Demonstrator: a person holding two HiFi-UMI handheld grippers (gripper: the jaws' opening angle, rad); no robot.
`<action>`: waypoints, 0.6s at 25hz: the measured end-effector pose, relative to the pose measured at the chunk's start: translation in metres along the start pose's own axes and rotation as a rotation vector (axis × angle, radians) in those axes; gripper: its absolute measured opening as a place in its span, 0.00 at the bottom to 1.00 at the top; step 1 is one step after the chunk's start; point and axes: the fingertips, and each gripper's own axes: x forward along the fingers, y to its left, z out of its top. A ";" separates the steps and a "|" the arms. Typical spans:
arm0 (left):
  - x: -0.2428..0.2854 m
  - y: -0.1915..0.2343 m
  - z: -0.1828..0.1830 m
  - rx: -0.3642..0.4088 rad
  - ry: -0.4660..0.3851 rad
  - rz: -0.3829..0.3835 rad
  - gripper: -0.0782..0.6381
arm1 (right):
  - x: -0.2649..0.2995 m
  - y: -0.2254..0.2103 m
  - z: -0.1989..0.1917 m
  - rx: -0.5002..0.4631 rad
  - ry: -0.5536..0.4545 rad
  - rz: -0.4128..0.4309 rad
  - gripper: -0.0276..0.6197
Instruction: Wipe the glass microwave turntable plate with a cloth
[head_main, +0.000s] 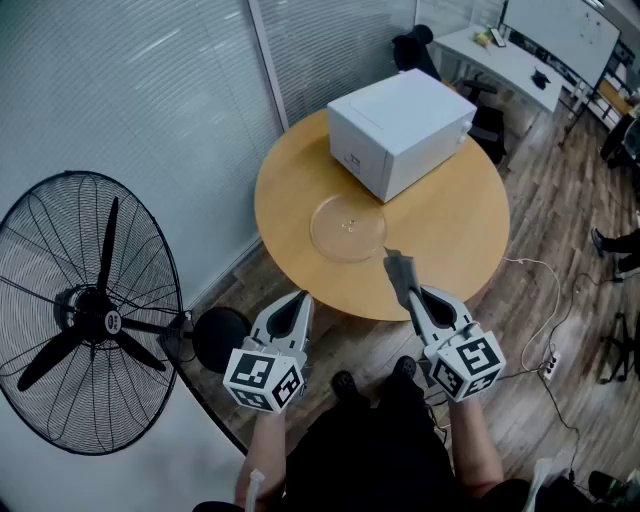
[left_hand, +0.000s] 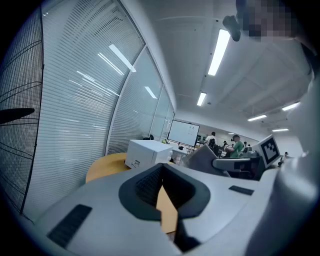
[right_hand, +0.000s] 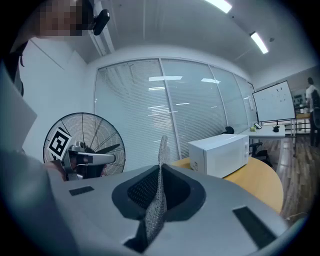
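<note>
The clear glass turntable plate (head_main: 348, 227) lies flat on the round wooden table (head_main: 455, 235), just in front of the white microwave (head_main: 400, 130). Both grippers are held off the table's near edge, short of the plate. My right gripper (head_main: 408, 292) is shut on a grey mesh cloth (head_main: 399, 268), which sticks up between its jaws as a thin strip (right_hand: 161, 155). My left gripper (head_main: 297, 300) is shut with nothing between its jaws (left_hand: 161, 181). The microwave (left_hand: 146, 152) (right_hand: 220, 155) shows in both gripper views; the plate shows in neither.
A large black pedestal fan (head_main: 90, 315) stands left of the table beside a glass wall with blinds (head_main: 150, 90). A white cable and power strip (head_main: 548, 365) lie on the wooden floor at the right. A desk (head_main: 505, 60) stands behind.
</note>
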 end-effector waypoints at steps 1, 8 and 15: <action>0.000 0.001 -0.001 -0.001 0.002 -0.004 0.10 | 0.000 0.001 -0.001 -0.004 0.005 -0.002 0.07; -0.002 -0.001 -0.006 -0.034 0.006 -0.037 0.10 | -0.002 0.012 -0.006 -0.026 0.016 -0.018 0.07; -0.006 -0.004 -0.015 -0.024 0.032 -0.058 0.10 | -0.005 0.021 -0.016 -0.004 0.016 -0.029 0.07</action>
